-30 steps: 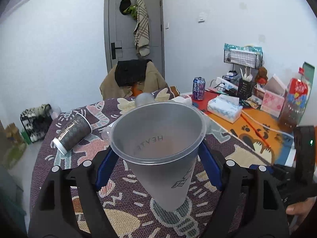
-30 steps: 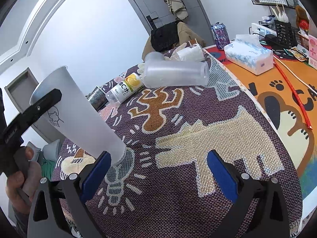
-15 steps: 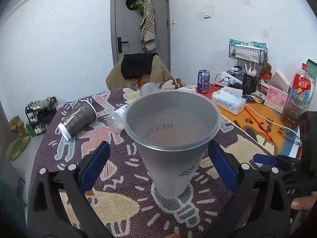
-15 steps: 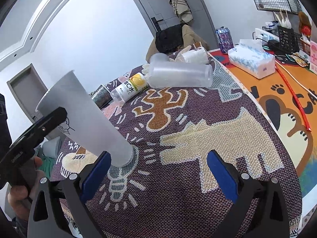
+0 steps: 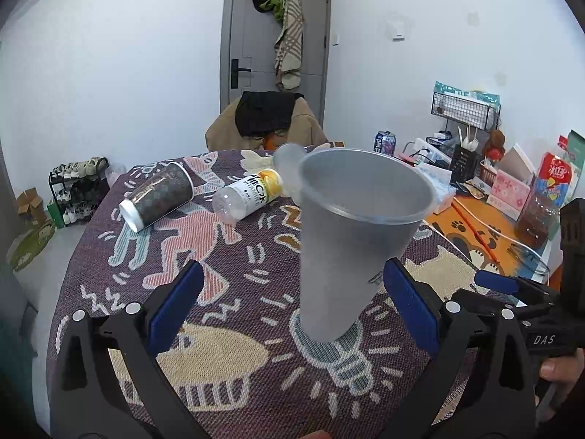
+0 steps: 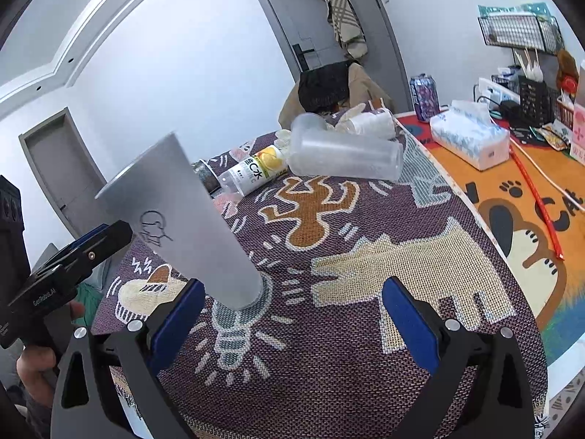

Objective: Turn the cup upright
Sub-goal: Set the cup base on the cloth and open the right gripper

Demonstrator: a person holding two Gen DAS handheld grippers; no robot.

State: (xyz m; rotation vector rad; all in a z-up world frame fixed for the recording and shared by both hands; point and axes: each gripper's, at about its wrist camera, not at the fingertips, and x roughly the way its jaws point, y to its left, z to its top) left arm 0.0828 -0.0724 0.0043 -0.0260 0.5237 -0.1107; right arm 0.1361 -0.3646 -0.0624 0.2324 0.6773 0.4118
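A tall frosted grey cup (image 5: 351,241) stands mouth up on the patterned cloth (image 5: 234,314), its base on a light-bulb drawing; it also shows in the right wrist view (image 6: 190,226). My left gripper (image 5: 289,307) is open, its blue pads apart from the cup on both sides. My right gripper (image 6: 292,314) is open and empty, just right of the cup's base. The left gripper's finger (image 6: 91,252) shows beside the cup in the right wrist view.
A dark paper cup (image 5: 157,197), a small bottle (image 5: 248,194) and a clear plastic cup (image 6: 343,153) lie on their sides at the far end of the cloth. A tissue box (image 6: 471,139), a can (image 6: 424,91) and clutter sit on the orange mat to the right.
My left gripper let go of the cup, opened wide and drew back. The cup now stands free on the cloth. The right gripper stayed open, nearly still.
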